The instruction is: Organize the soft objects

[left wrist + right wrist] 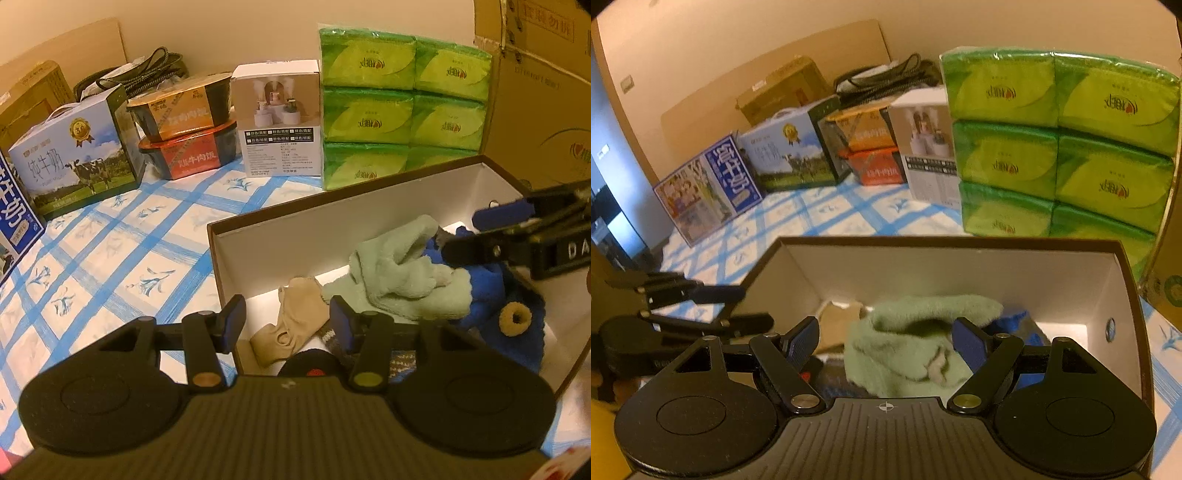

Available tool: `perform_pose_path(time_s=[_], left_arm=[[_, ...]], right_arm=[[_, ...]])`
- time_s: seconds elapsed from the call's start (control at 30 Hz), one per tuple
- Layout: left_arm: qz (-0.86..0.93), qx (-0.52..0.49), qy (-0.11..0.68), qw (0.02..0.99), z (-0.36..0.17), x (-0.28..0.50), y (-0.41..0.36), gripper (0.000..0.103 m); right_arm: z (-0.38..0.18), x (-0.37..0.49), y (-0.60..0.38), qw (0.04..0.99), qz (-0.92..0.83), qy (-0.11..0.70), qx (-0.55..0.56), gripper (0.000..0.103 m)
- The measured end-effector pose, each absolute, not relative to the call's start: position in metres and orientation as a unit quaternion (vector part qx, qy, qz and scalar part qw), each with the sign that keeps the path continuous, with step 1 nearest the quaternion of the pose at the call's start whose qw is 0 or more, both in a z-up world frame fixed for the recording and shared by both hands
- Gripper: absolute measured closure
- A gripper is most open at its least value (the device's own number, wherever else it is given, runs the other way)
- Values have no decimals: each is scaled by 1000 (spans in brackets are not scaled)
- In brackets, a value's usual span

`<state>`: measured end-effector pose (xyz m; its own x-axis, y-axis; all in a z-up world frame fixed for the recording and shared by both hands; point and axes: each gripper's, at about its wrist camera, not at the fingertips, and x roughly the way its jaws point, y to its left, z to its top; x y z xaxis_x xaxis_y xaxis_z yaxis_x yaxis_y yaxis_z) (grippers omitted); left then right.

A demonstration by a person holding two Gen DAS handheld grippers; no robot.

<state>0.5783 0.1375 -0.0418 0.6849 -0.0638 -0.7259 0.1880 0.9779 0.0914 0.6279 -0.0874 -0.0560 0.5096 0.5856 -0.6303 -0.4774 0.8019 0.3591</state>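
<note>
Hovering both grippers over the box, we seem to be just past a drop, with nothing pinched.

Our left gripper (pixel 287 322) has its fingers spread and empty above the beige sock (pixel 295 325); our right gripper (pixel 885 343) stands wider, the green towel (pixel 916 347) lying loose beneath and between its pads, beside a blue plush cloth (pixel 487 291). All lie inside the white-walled box (pixel 295 236). Next we judge another soft item must be found, though none shows outside it, perhaps only hidden. Around it: blue-checked cloth (pixel 110 251), milk cartons (pixel 77 155), green tissue packs (pixel 402 107), and a cardboard box (pixel 546 92) against a beige wall.
</note>
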Motion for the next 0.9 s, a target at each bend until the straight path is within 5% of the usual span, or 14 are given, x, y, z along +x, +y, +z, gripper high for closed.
perform_pose_path(time_s=[0.9], left_arm=[[-9, 11, 372, 928, 36, 475, 185, 56]], right_arm=[[4, 548, -126, 872, 306, 375, 72, 24]])
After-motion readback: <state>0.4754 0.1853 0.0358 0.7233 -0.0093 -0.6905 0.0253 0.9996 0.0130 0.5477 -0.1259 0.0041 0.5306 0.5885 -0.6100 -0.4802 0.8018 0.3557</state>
